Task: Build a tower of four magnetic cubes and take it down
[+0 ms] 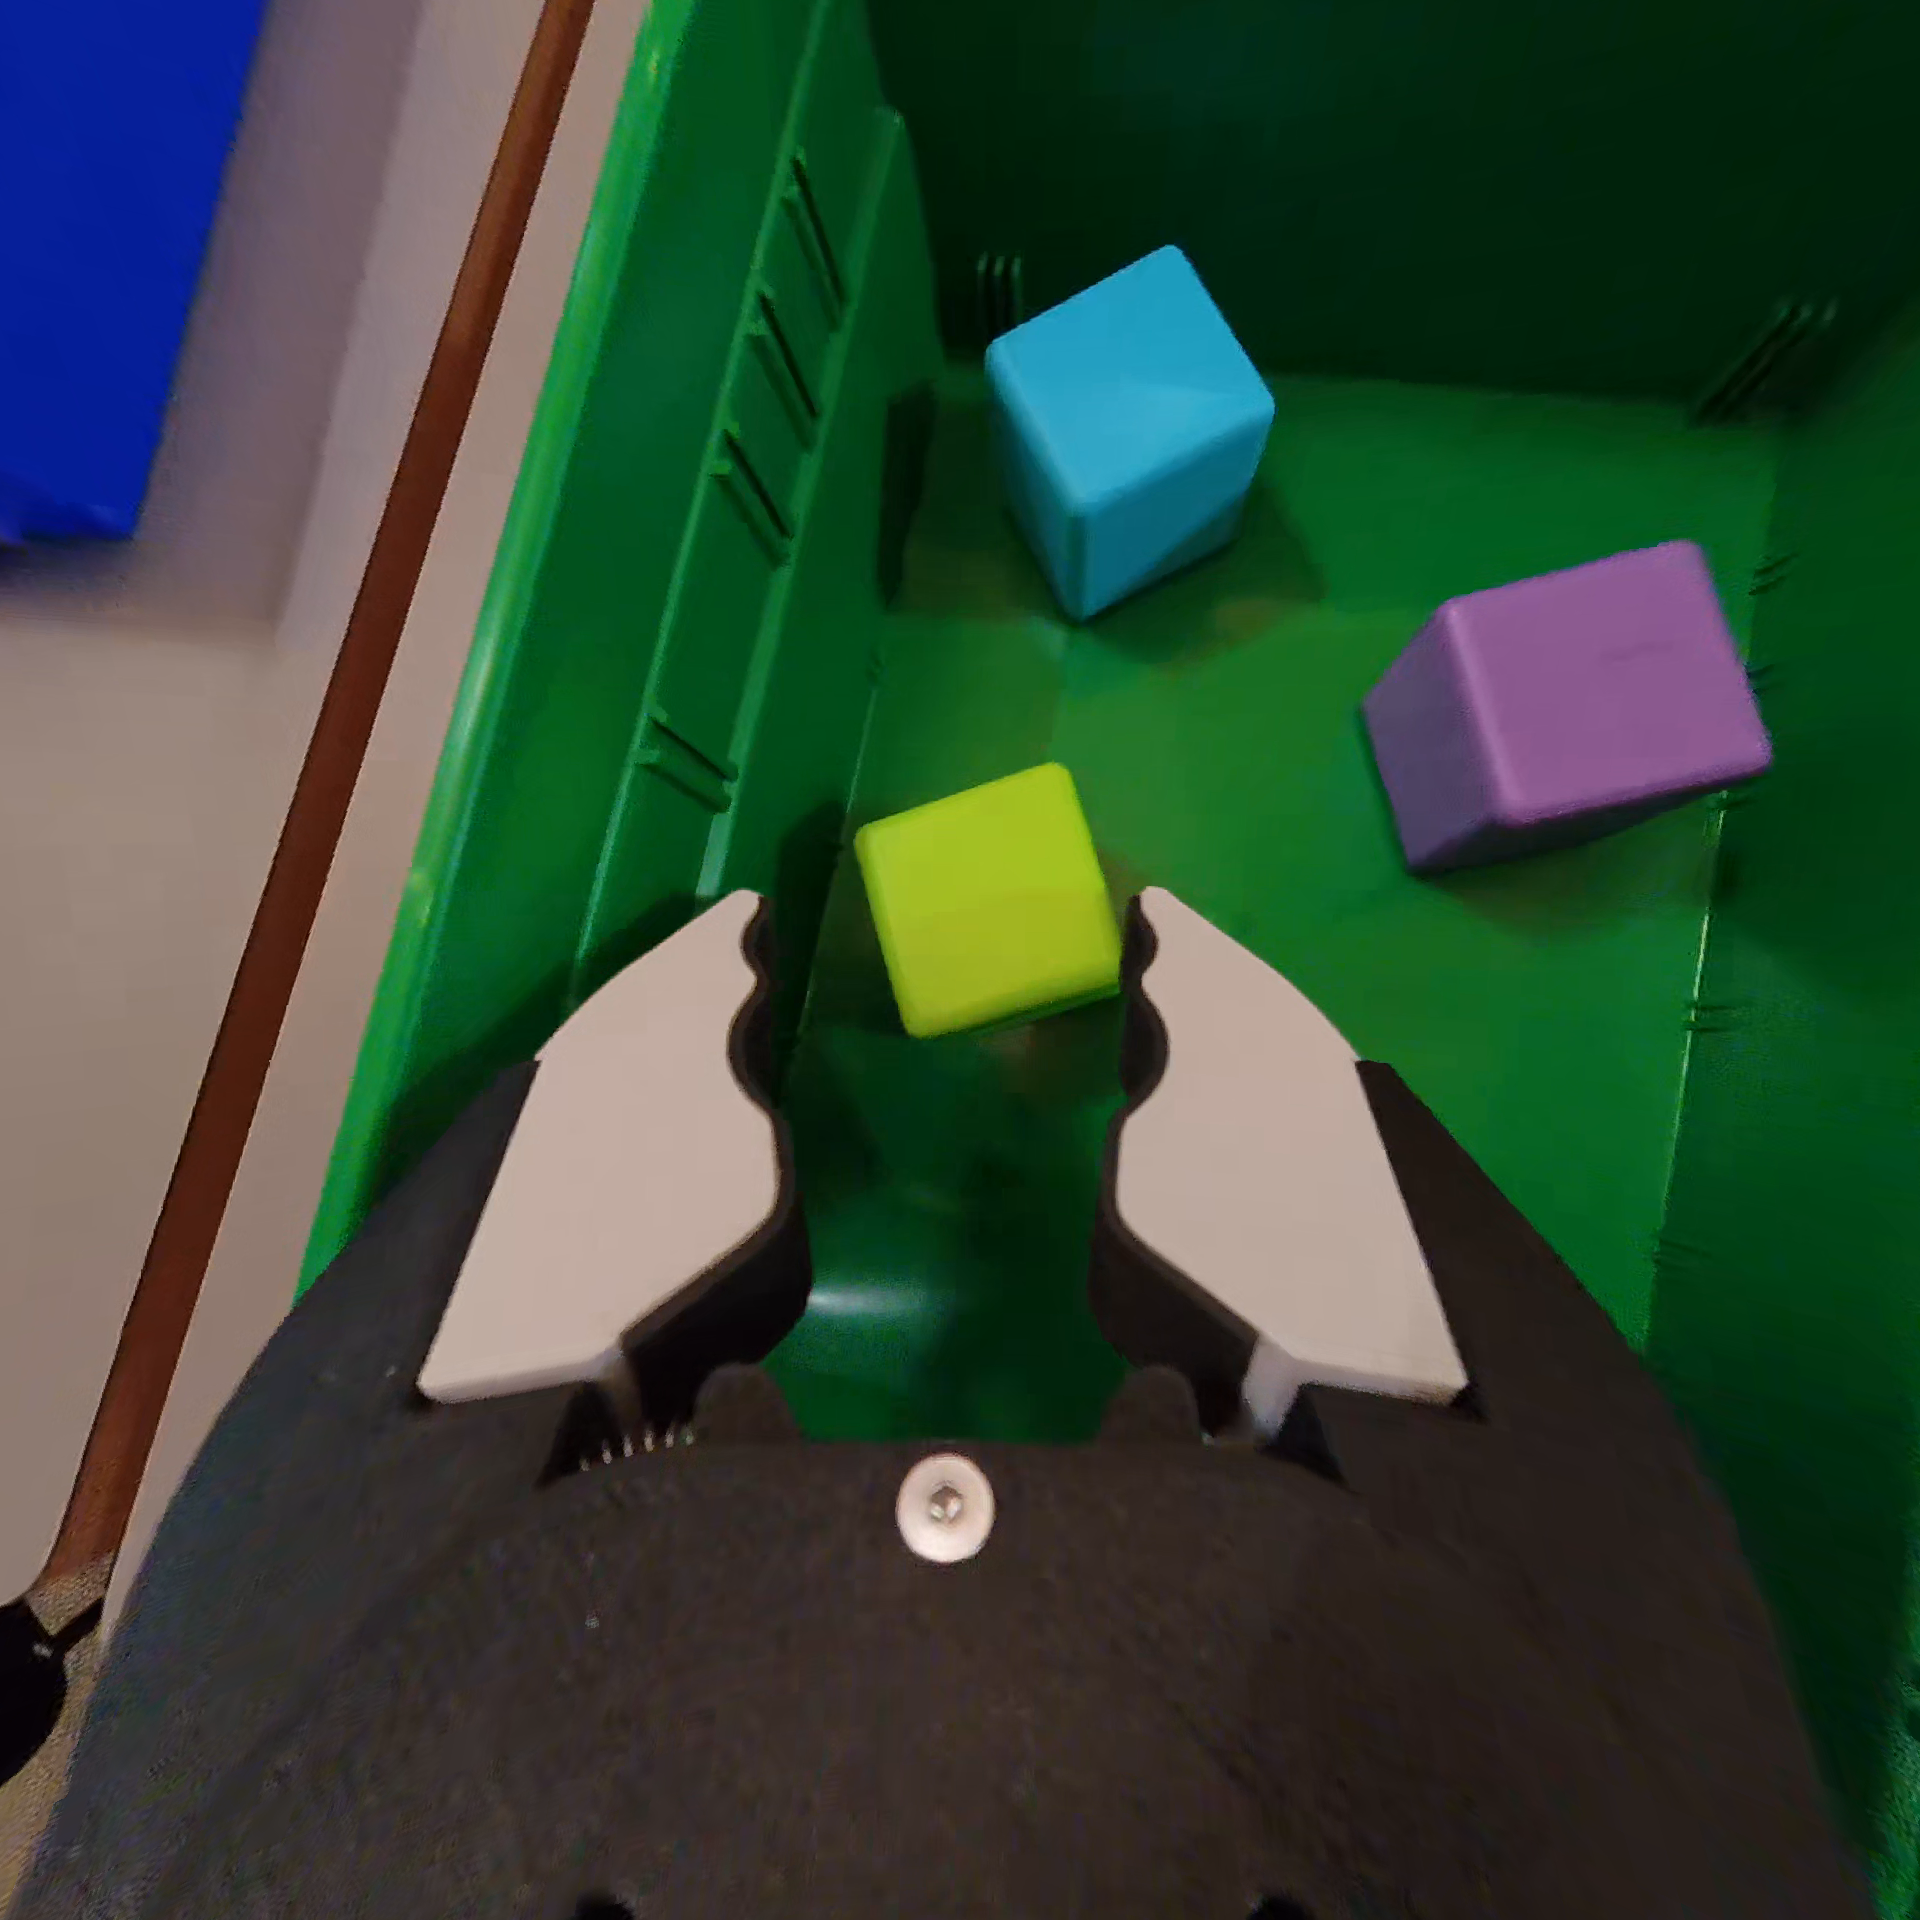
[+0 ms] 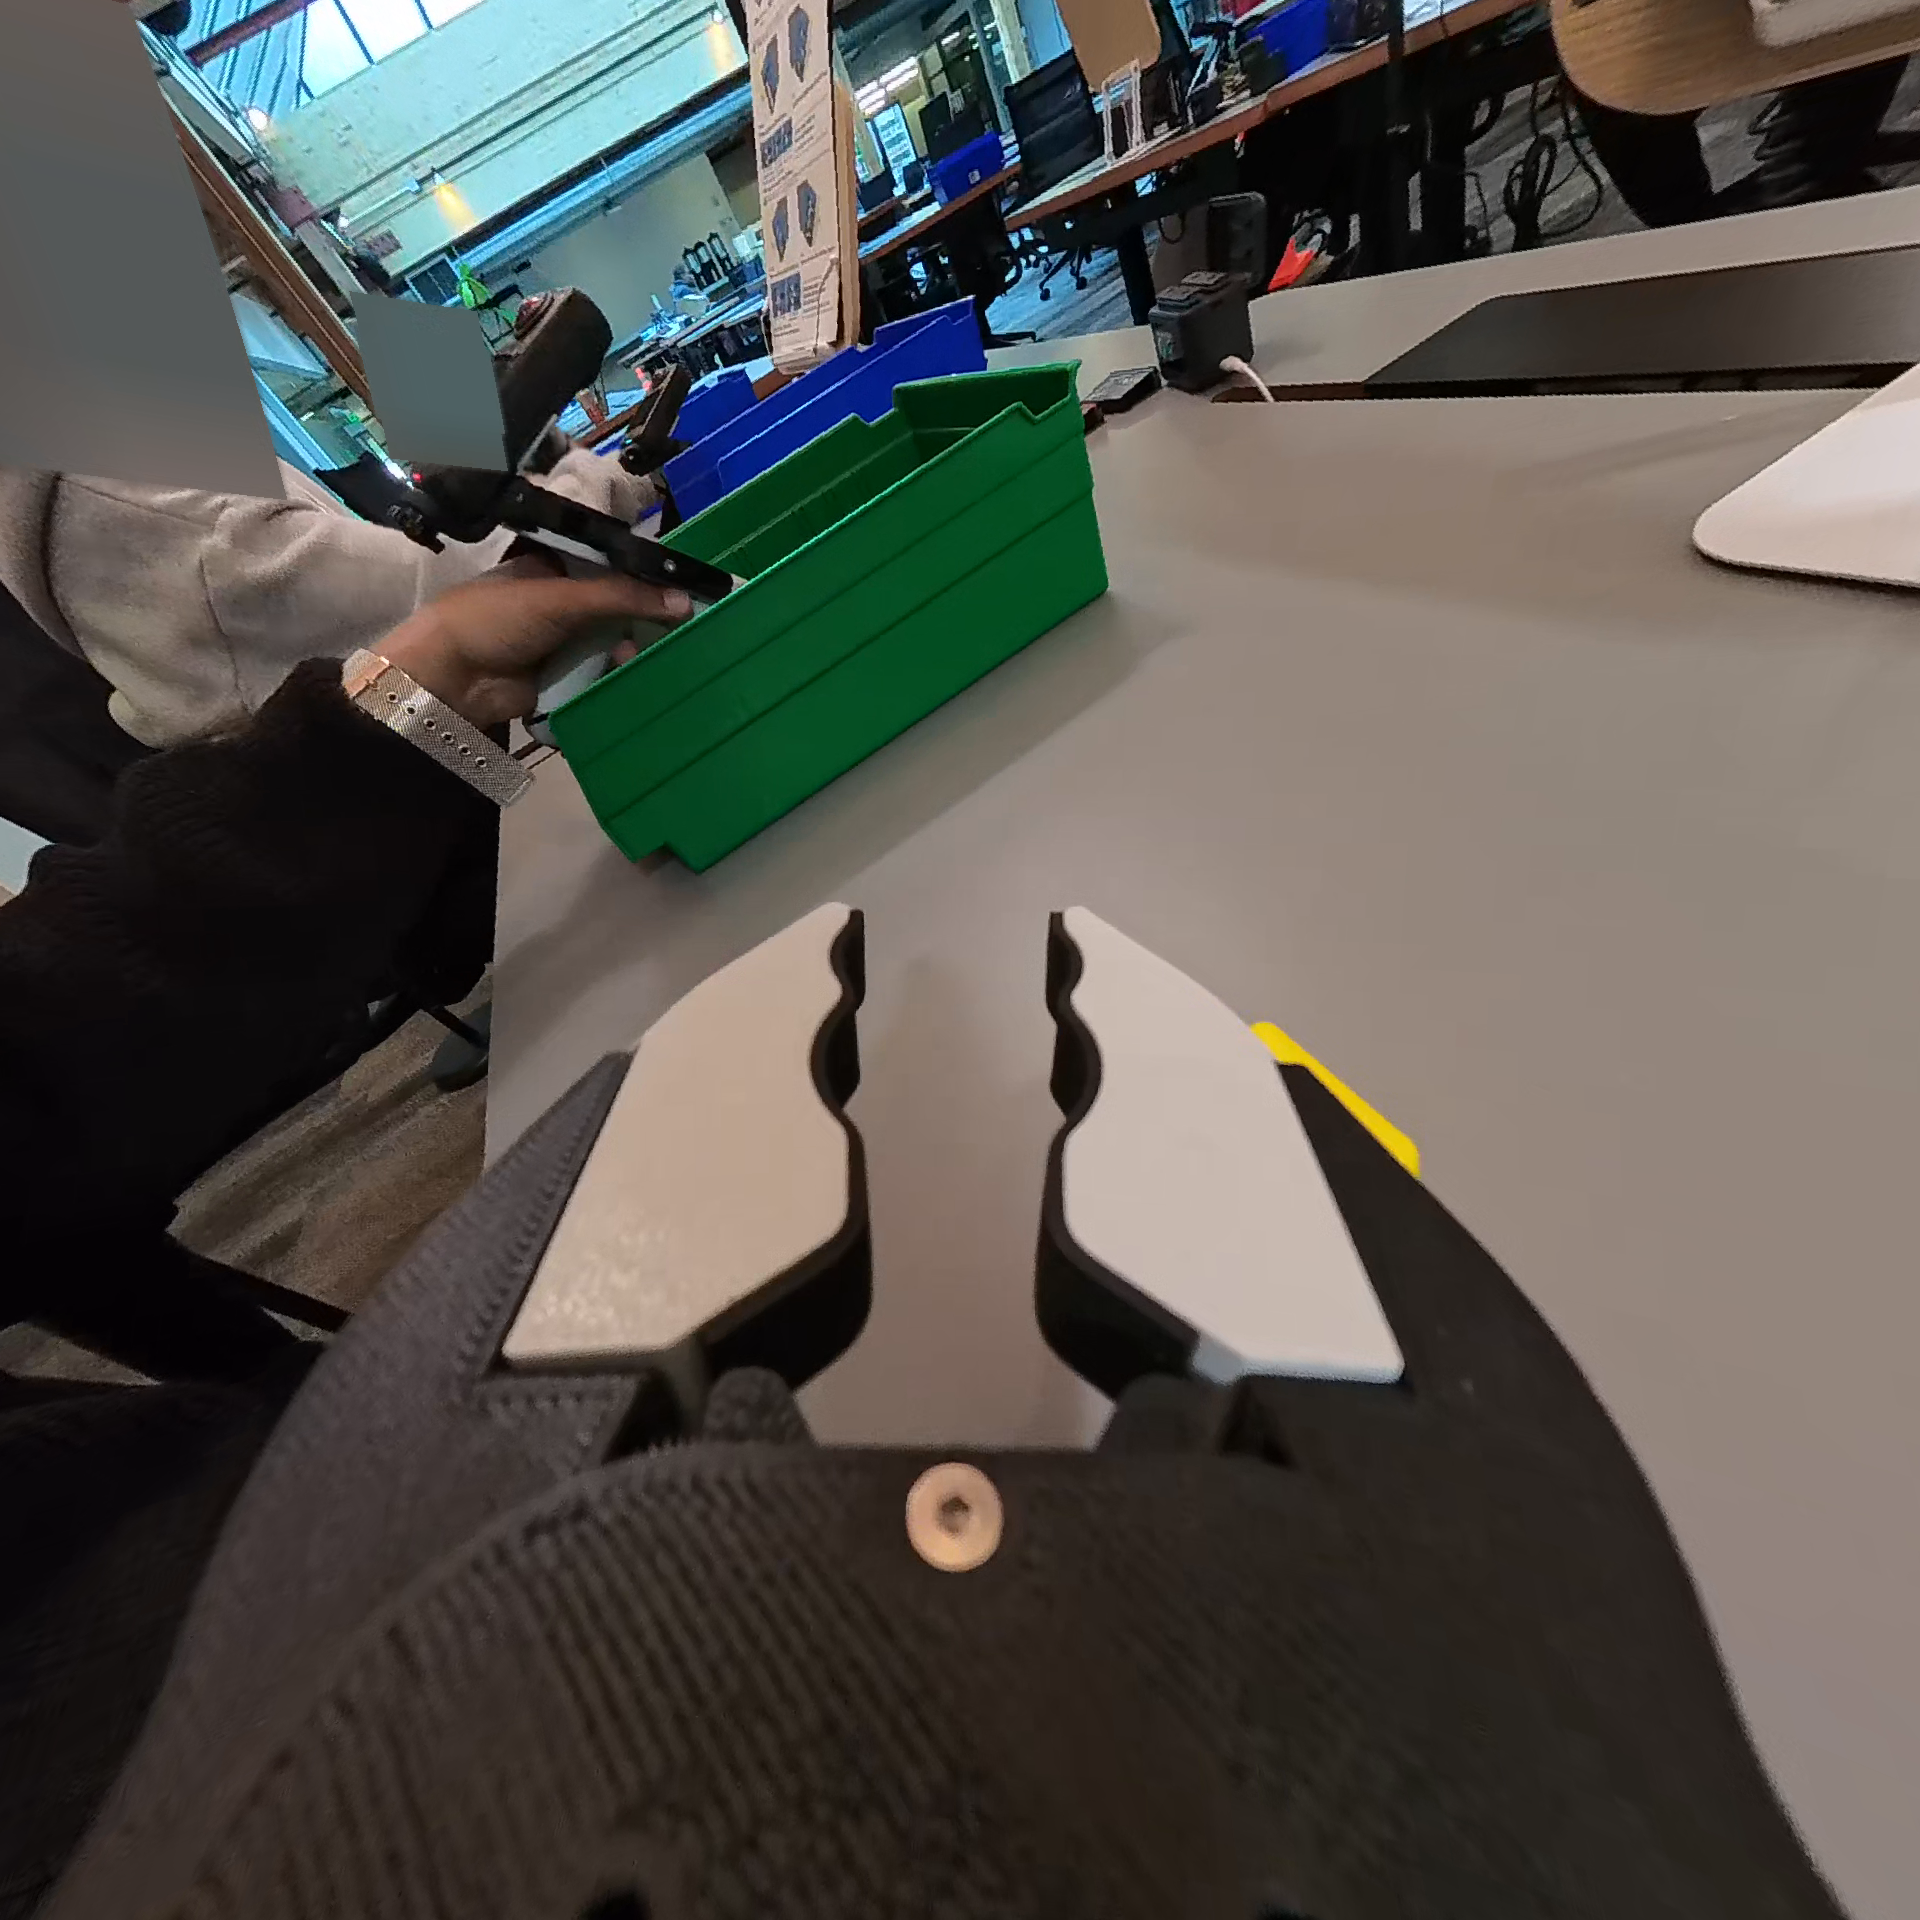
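left gripper (image 1: pixel 945 914) angled down into green bin (image 1: pixel 1299 1091), spread wide, lime cube (image 1: pixel 982 899) between tips | right gripper (image 2: pixel 954 925) low over grey table (image 2: pixel 1455 779), parted, empty

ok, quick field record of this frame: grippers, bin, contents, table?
left gripper: open, inside green plastic bin, lime-green cube at its fingertips
right gripper: open, empty, over grey table
bin contents: lime-green cube, light-blue cube, purple cube, all apart
beside right gripper: yellow object, mostly hidden

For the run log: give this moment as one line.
left tongs: open, at lime plastic cube in green plastic bin | right tongs: open, empty
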`<state>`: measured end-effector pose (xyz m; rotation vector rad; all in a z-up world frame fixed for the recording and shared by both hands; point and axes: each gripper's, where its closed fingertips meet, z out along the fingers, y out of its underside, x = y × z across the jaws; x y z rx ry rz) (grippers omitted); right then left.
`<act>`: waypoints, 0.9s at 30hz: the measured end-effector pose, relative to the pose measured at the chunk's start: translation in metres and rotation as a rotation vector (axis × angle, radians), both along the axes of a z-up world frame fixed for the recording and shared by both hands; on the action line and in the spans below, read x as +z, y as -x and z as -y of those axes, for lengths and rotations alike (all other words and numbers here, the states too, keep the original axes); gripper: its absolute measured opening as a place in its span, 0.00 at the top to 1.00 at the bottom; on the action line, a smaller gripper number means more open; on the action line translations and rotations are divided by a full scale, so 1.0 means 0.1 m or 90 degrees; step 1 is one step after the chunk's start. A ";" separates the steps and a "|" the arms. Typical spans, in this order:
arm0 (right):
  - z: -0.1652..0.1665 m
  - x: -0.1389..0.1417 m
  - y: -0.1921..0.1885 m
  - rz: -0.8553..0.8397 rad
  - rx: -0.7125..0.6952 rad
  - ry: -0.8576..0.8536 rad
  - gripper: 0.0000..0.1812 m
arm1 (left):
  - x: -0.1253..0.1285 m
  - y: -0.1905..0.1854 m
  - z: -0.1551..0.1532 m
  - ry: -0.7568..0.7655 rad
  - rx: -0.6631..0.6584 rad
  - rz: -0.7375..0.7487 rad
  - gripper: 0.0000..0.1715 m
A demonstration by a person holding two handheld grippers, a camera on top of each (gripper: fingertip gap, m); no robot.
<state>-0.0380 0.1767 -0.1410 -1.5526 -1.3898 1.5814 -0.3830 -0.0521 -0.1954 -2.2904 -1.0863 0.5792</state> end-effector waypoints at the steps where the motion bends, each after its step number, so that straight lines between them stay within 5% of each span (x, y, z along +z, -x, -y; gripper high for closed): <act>1: 0.00 0.01 0.00 -0.001 -0.001 0.002 0.81 | 0.00 0.00 0.00 0.006 0.000 -0.003 0.63; 10: -0.05 0.04 -0.06 -0.008 -0.014 0.014 0.81 | 0.02 -0.01 0.01 0.014 -0.021 0.010 0.77; 11: -0.06 0.04 -0.06 -0.008 -0.015 0.015 0.81 | 0.14 0.00 -0.01 -0.007 -0.030 -0.011 0.98; 17: -0.07 0.02 -0.09 -0.005 -0.019 0.017 0.81 | 0.90 -0.02 -0.03 -0.091 -0.051 -0.099 1.00; 21: -0.08 0.03 -0.12 -0.006 -0.024 0.019 0.81 | 0.44 -0.10 0.04 0.033 -0.096 -0.007 0.73; 24: -0.09 0.04 -0.15 -0.009 -0.029 0.020 0.81 | 0.06 -0.10 0.05 0.094 -0.108 0.043 0.66; 27: -0.11 0.05 -0.18 -0.010 -0.035 0.017 0.81 | -0.04 -0.01 0.08 0.103 -0.058 0.038 0.68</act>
